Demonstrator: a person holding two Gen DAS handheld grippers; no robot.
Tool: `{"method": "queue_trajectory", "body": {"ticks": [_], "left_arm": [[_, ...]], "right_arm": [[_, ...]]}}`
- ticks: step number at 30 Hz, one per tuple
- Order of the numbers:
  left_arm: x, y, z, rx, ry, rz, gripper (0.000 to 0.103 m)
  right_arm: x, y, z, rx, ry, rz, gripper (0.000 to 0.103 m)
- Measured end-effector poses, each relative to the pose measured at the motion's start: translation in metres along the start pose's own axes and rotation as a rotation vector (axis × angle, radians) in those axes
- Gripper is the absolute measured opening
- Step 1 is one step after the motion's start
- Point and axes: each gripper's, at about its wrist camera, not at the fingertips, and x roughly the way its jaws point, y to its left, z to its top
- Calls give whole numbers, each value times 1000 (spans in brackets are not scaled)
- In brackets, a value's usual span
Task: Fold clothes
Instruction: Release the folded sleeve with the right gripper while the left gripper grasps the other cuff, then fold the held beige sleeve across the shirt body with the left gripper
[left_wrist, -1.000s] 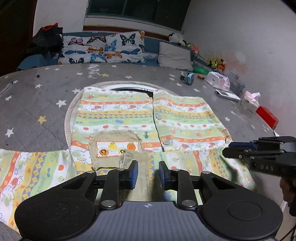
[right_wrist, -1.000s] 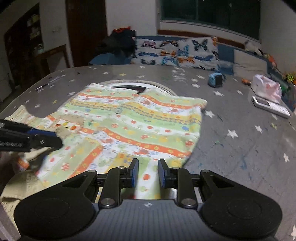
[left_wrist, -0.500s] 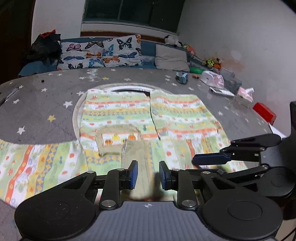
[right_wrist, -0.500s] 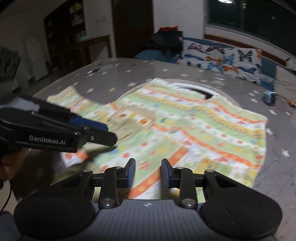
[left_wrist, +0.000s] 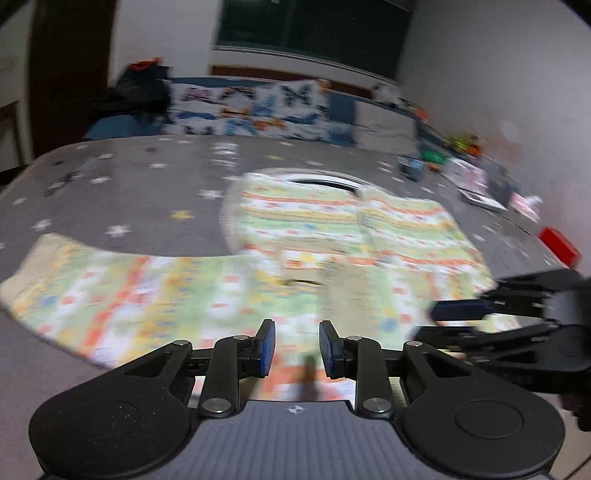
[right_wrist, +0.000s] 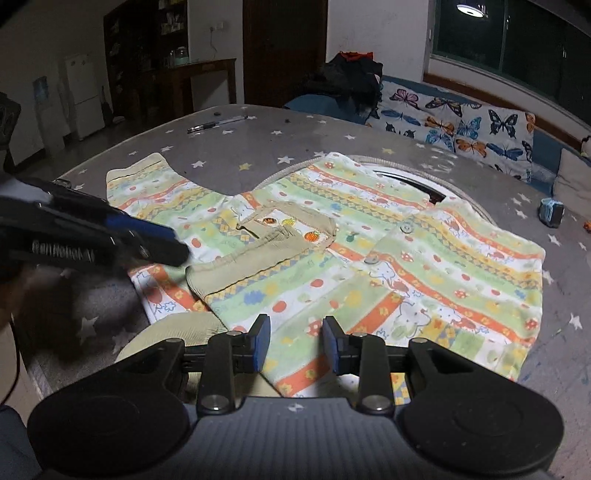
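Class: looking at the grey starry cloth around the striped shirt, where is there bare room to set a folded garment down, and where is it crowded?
Bare tablecloth lies beyond the shirt, between its spread sleeve and the pen. Another bare strip borders the shirt's right edge. The far right edge is crowded: a red box and blurred small items.

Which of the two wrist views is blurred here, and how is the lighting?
Left wrist view: heavy motion blur smears the striped cartoon-print shirt, though the left hand-held gripper stays sharp. Right wrist view: crisp, dim room, ceiling lamp reflected in the dark window.
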Motion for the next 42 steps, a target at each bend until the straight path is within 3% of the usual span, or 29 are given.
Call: {"method": "queue_trajectory", "body": {"ticks": [12,18,31,33,35,42], "left_arm": [[-14,121,13,-260,-104,429,32],[-8,158,19,-353,-99,492,34],[2,169,16,-407,-85,512,34],[2,170,17,-414,-86,493,29],[1,171,18,-420,-87,469,11],[-19,141,34,-366,-160,341,7]], "right_arm": [[-13,2,6,-7,-30,-7,36],[-14,4,5,-6,-30,-7,36],[-16,-2,-1,19,-25,-17,37],[-16,-2,-1,24,-24,-18,37],[-16,-3,-2,28,-26,-19,37],[-21,-7,-5,50,-39,-31,37]]}}
